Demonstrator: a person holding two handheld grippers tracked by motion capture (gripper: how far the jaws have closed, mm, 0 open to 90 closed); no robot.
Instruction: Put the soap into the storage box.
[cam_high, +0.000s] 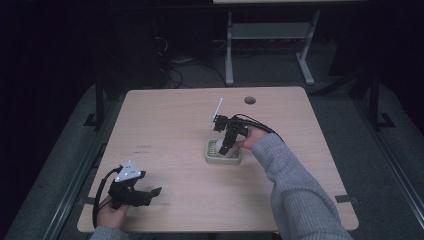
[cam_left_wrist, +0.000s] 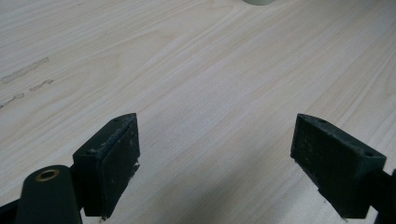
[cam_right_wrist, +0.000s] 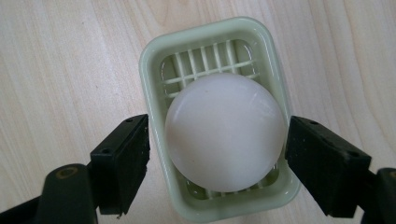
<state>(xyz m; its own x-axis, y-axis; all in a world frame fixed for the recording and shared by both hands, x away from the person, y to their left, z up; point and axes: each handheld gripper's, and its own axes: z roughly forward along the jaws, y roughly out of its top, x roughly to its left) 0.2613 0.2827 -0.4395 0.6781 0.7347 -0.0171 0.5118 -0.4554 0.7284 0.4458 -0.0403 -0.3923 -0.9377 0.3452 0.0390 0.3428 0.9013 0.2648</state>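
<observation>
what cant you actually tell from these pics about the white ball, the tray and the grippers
- Right gripper view: whether the right gripper touches the white ball; the left gap is clear, the right too fine to judge.
- Right gripper view: the middle of the green tray, hidden under the ball.
- High view: the ball, largely hidden by the gripper and dim.
- Left gripper view: the pale thing cut off by the top edge, behind the open left gripper.

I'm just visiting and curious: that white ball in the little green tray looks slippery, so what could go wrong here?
The white ball is round and smooth, and the right gripper has a finger on each side, with a gap on the left. If they close off-centre, it might squirt out.

The green tray sits loose on the table, so a finger catching its rim may drag or tip it.

The left gripper rests open, far away, and isn't steadying the tray.
</observation>
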